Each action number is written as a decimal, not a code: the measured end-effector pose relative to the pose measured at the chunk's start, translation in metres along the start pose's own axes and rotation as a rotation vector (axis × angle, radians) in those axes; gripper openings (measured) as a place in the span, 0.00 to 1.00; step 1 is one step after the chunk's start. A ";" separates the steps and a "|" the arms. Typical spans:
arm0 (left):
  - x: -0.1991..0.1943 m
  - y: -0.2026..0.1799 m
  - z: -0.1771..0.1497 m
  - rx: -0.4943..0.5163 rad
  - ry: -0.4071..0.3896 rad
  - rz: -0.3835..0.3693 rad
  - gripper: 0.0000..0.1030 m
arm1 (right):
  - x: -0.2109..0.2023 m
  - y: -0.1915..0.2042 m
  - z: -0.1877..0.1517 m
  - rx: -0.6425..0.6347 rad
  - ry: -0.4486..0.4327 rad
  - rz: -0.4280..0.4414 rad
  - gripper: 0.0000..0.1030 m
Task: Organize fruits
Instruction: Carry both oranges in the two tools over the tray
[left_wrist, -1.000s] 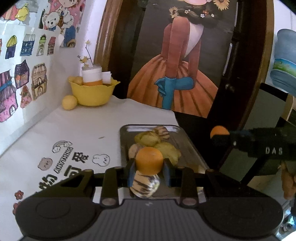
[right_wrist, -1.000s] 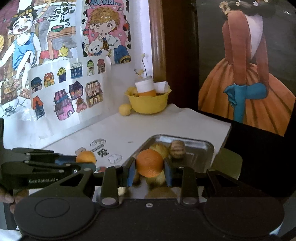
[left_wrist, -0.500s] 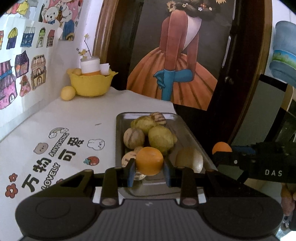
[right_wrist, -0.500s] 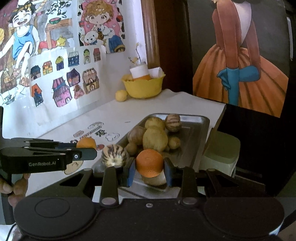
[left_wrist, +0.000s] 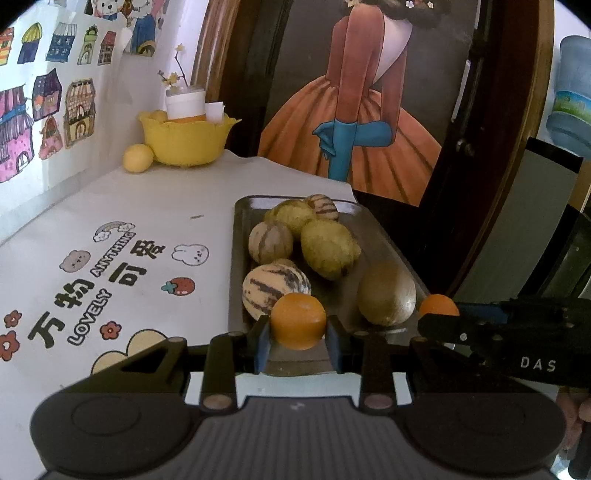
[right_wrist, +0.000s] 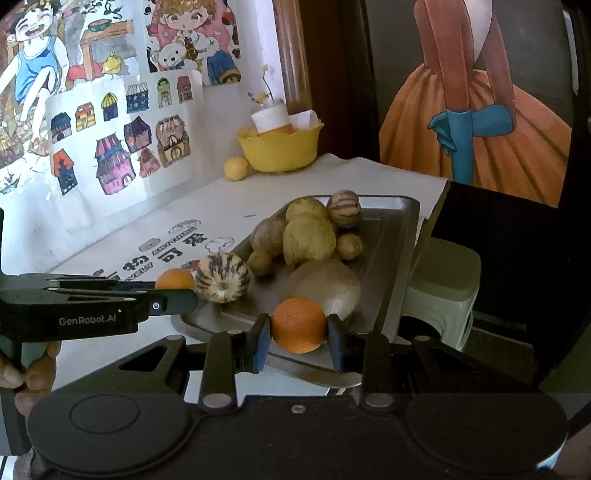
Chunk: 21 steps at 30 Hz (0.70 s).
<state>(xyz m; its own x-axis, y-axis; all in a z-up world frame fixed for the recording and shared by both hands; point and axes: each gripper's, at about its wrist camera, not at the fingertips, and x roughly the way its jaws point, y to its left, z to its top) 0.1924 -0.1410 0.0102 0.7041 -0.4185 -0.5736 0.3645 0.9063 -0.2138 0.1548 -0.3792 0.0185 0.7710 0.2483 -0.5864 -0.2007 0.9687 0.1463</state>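
left gripper (left_wrist: 298, 334) pinching orange (left_wrist: 298, 320) | right gripper (right_wrist: 298, 334) pinching orange (right_wrist: 298, 325) | metal tray (left_wrist: 233, 258) on white printed tablecloth (left_wrist: 147, 206)

Left gripper (left_wrist: 298, 341) and right gripper (right_wrist: 298, 341) tilt downward side by side, fingers clamped

You face a white wall (right_wrist: 207, 166) hung with cartoon posters (right_wrist: 110, 40) and a sheet of little coloured houses (left_wrist: 48, 110). To its right a brown wooden post (right_wrist: 291, 55), then a dark panel bearing a painting of a figure in an orange gown (left_wrist: 362, 122). At your far right, a blue water jug (left_wrist: 572, 96) catches daylight
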 end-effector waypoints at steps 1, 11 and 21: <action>0.001 0.000 -0.001 0.000 0.003 0.000 0.33 | 0.001 0.000 -0.002 0.001 0.003 -0.003 0.33; 0.013 0.000 -0.005 -0.013 0.034 0.010 0.33 | 0.012 -0.003 -0.011 0.032 0.017 -0.018 0.33; 0.023 0.003 -0.004 -0.046 0.057 0.013 0.33 | 0.020 -0.002 -0.012 0.049 0.024 -0.026 0.33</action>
<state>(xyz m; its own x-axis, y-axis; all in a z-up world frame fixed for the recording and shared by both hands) 0.2069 -0.1477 -0.0063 0.6720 -0.4042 -0.6205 0.3267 0.9138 -0.2415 0.1630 -0.3759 -0.0033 0.7605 0.2233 -0.6098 -0.1503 0.9741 0.1692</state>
